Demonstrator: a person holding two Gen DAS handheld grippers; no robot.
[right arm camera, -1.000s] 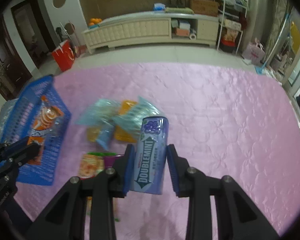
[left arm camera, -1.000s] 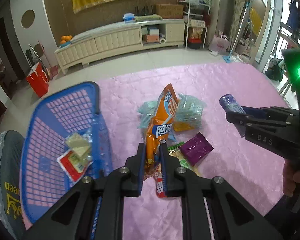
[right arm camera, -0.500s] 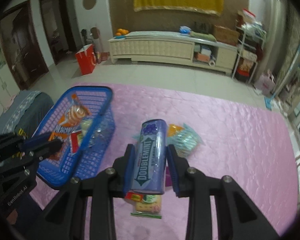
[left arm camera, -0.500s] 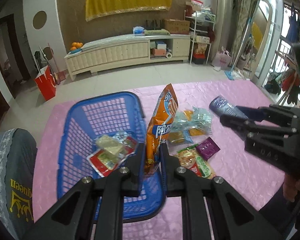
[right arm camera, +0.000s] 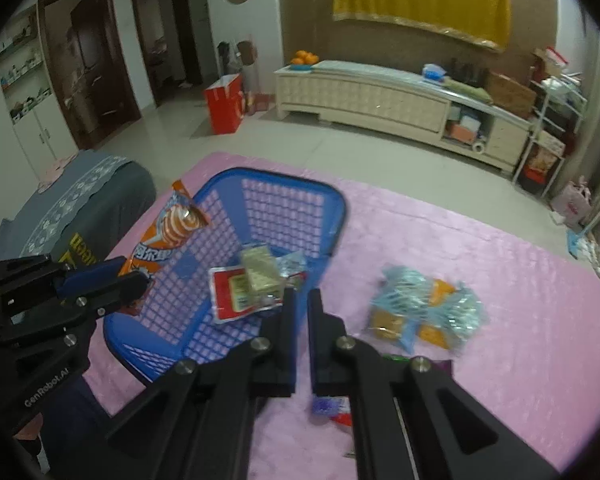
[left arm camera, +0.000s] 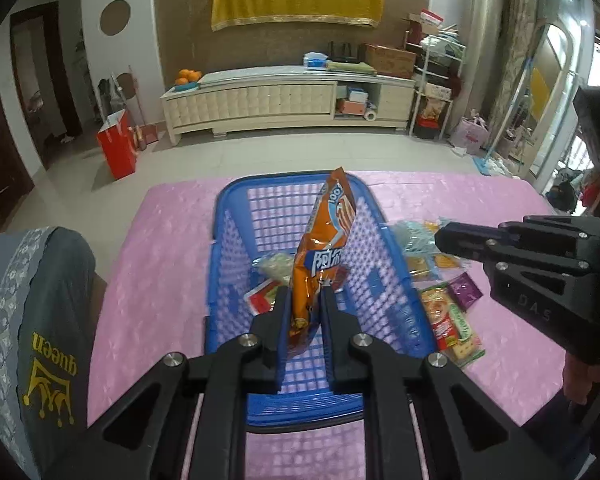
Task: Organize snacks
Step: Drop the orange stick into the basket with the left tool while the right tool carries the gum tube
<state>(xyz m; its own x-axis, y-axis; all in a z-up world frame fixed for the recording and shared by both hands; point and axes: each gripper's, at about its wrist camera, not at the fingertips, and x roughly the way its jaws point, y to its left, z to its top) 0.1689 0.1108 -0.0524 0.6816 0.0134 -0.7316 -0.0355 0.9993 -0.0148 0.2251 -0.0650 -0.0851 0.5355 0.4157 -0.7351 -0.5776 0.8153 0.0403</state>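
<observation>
The left gripper (left arm camera: 304, 292) has its fingers clenched on the lower end of an orange snack bag (left arm camera: 324, 240). The bag stands nearly upright, its top toward 12 o'clock, hanging over the inside of the blue basket (left arm camera: 228, 216) and not resting on the mesh floor. The basket sits on the pink-covered counter (left arm camera: 160, 280), and a chair back in a grey cover (left arm camera: 40, 312) is at 9 o'clock of it.

In the basket lie a red-and-white packet (right arm camera: 232, 296) and a pale, squarish packet (right arm camera: 260, 272) on top of it, close to the wall at 3 o'clock.

The right gripper (right arm camera: 300, 294) comes in from 3 o'clock of the basket. Its fingers have just been closing and now stand pressed almost together with nothing between them. Their tips hover over the basket's near corner, just beside the red-and-white packet. Something small, purple and blurred (right arm camera: 326, 405) shows on the cloth under this gripper; I can't tell what it is.

Outside the basket, at 3 o'clock on the cloth, loose snacks are scattered: a cluster of light-blue packets (right arm camera: 424, 308) with orange showing through, a green-and-red packet (left arm camera: 452, 324), and a small purple sachet (left arm camera: 466, 290) just beside that one.
</observation>
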